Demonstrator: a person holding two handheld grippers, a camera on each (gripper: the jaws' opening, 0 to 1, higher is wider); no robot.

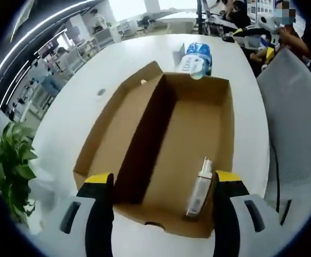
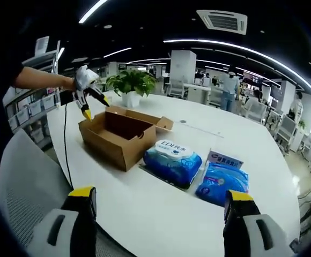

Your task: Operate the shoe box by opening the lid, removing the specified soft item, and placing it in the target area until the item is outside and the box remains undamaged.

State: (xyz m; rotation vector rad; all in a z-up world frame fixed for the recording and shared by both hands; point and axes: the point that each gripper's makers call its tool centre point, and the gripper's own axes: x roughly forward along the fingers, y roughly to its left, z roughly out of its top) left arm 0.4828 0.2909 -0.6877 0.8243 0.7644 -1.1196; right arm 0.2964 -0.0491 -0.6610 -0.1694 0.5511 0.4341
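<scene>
The open shoe box (image 2: pixel 120 135) stands on the surface (image 2: pixel 161 214), with a small bottle (image 1: pixel 199 191) lying inside it near one corner. Just beside the box lies a wipes pack (image 2: pixel 172 161), a second pack (image 2: pixel 221 181) beyond it. A potted plant (image 2: pixel 130 85) stands behind the box.

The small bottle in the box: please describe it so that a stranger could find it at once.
On the white table lies an open cardboard box. Inside, near its front wall, lies the small white bottle, the one loose thing in the box; the blue packs lie outside it.
</scene>
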